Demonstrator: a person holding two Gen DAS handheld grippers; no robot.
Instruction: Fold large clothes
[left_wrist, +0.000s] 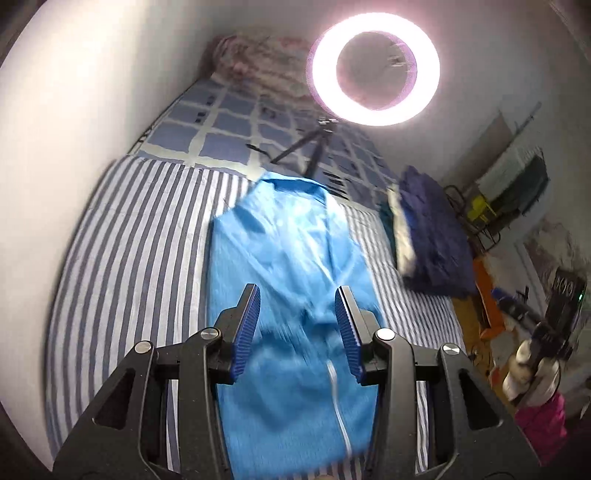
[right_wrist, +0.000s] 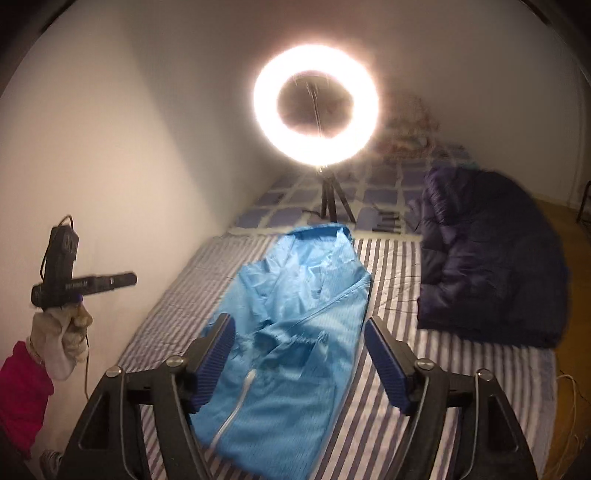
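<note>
Both grippers, left (left_wrist: 297, 328) and right (right_wrist: 299, 360), open and empty above jacket (right_wrist: 295, 317); I'd grab hem corners evenly near bed (right_wrist: 461, 387) foot.

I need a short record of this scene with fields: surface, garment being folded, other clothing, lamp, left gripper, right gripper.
surface: striped blue-and-white bed sheet
garment being folded: light blue thin jacket with white zipper, lying lengthwise in a narrow fold
other clothing: dark navy puffy jacket, to the right of the blue one, apart from it
lamp: glowing ring light on small black tripod, beyond the collar end
left gripper: open, fingers empty, above jacket
right gripper: open, fingers empty, above jacket
</note>
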